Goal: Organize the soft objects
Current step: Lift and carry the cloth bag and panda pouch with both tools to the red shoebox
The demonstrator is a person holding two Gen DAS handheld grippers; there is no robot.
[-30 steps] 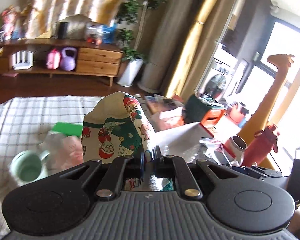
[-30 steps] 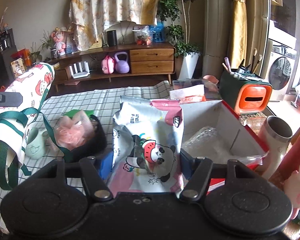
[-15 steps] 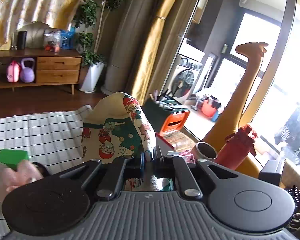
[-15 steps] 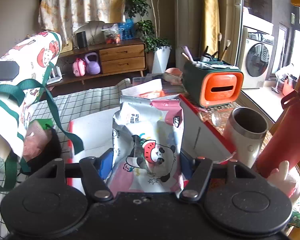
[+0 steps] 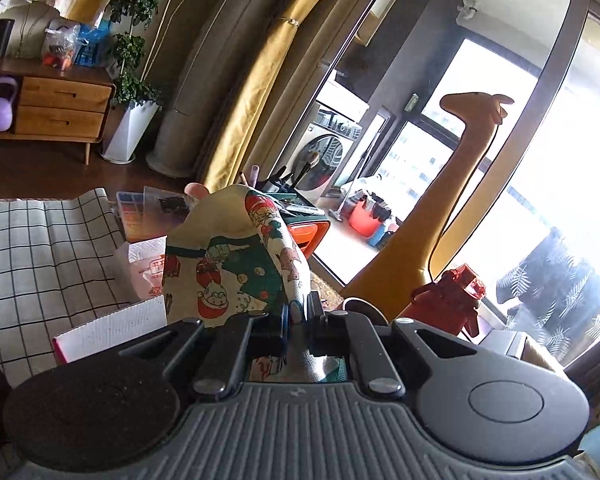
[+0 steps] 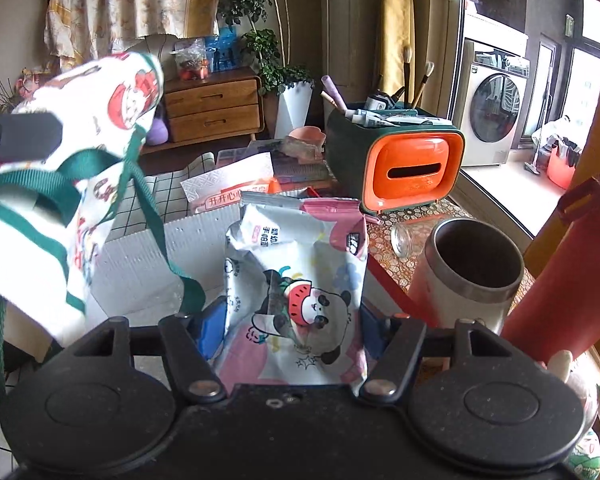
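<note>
My left gripper (image 5: 298, 312) is shut on a printed cloth bag (image 5: 236, 264) with Christmas figures and green straps, held up in the air. The same bag (image 6: 80, 152) hangs at the left of the right wrist view, over a white box with a red rim (image 6: 140, 256). My right gripper (image 6: 292, 320) is shut on a soft pack with a panda print (image 6: 296, 288), held upright above the box's right edge.
A green and orange desk organiser (image 6: 400, 160) with brushes stands behind the box. A steel cup (image 6: 472, 272) and a red bottle (image 6: 560, 280) stand at the right. A tissue pack (image 6: 232, 188) lies on the checked tablecloth (image 5: 32, 256). A yellow giraffe toy (image 5: 440, 208) stands by the window.
Both grippers have swung to the right with their loads. The cloth bag has moved over the white box, and the pink sponge and mint cup have left view.
</note>
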